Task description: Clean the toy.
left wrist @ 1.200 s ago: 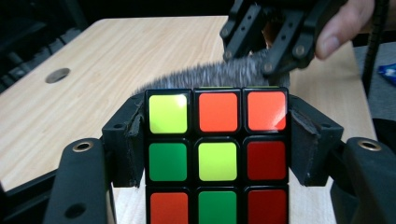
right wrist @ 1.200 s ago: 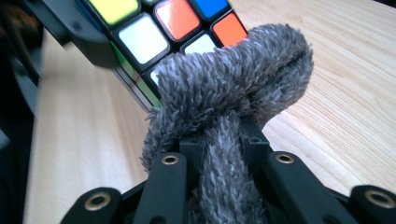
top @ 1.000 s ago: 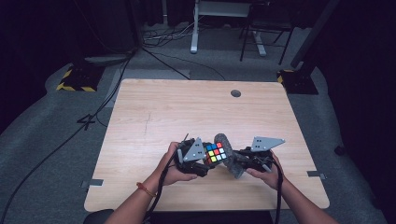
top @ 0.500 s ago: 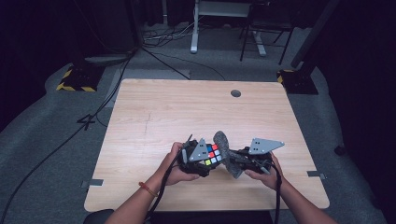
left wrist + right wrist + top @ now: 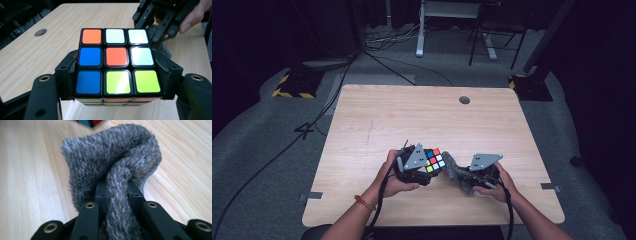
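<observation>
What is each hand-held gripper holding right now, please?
Left hand-held gripper: closed on the puzzle cube.
Right hand-held gripper: closed on the grey cloth.

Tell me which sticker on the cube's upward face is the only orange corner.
On the Rubik's cube, the far-left corner sticker: the other corners are white, blue and yellow-green.

Wooden table [image 5: 412, 120] with grommet hole [image 5: 464, 100]; beyond, desk legs [image 5: 419, 30], floor cables [image 5: 382, 42].

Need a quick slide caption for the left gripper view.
Left gripper clamps a scrambled puzzle cube above the wooden table.
</observation>
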`<state>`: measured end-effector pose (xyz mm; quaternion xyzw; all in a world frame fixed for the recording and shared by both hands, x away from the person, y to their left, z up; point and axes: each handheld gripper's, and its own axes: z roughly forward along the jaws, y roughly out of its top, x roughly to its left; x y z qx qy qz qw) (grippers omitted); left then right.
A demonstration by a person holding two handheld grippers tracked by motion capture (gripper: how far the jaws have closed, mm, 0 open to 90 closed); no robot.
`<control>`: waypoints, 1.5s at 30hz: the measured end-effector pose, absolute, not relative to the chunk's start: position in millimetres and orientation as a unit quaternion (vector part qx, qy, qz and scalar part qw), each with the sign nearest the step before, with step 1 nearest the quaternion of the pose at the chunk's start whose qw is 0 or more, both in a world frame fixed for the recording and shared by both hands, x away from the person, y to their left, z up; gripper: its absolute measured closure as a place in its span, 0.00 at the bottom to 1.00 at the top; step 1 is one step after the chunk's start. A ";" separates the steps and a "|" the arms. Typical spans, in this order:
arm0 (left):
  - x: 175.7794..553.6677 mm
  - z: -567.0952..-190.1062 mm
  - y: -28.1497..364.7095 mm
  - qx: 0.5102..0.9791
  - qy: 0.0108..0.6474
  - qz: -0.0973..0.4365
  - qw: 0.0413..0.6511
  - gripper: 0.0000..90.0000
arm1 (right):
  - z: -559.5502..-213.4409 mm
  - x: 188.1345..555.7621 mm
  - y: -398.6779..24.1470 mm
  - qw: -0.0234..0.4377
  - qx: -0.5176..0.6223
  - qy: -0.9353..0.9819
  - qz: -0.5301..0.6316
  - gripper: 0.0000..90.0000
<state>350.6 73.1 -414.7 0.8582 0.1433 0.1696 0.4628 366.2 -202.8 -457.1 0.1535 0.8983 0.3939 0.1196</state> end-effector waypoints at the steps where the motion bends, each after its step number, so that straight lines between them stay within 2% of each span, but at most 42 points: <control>1: 350.3 -415.5 76.2 0.860 0.147 0.171 0.458 0.37 | -456.6 366.2 -205.8 0.123 0.153 0.900 0.388 0.84; 9: 350.3 -436.8 103.0 0.877 0.174 0.165 0.415 0.37 | -452.6 376.0 -214.4 0.149 0.146 0.914 0.347 0.82; 16: 352.4 -458.8 117.8 0.888 0.190 0.151 0.391 0.37 | -457.5 376.6 -208.0 0.126 0.119 0.937 0.303 0.78; 21: 354.7 -472.1 120.1 0.897 0.192 0.134 0.374 0.37 | -468.5 370.3 -218.7 0.111 0.136 0.939 0.297 0.75; 28: 354.9 -481.0 123.6 0.893 0.205 0.097 0.389 0.36 | -478.2 364.6 -235.4 0.099 0.166 0.925 0.328 0.63; 34: 354.4 -487.2 125.4 0.897 0.215 0.085 0.377 0.30 | -481.0 362.5 -239.9 0.098 0.175 0.917 0.345 0.48; 40: 350.6 -482.7 129.2 0.901 0.214 0.101 0.364 0.26 | -473.3 361.7 -245.9 0.107 0.183 0.907 0.365 0.40; 45: 346.5 -482.8 138.8 0.901 0.229 0.118 0.348 0.20 | -461.3 363.6 -252.3 0.123 0.175 0.907 0.363 0.38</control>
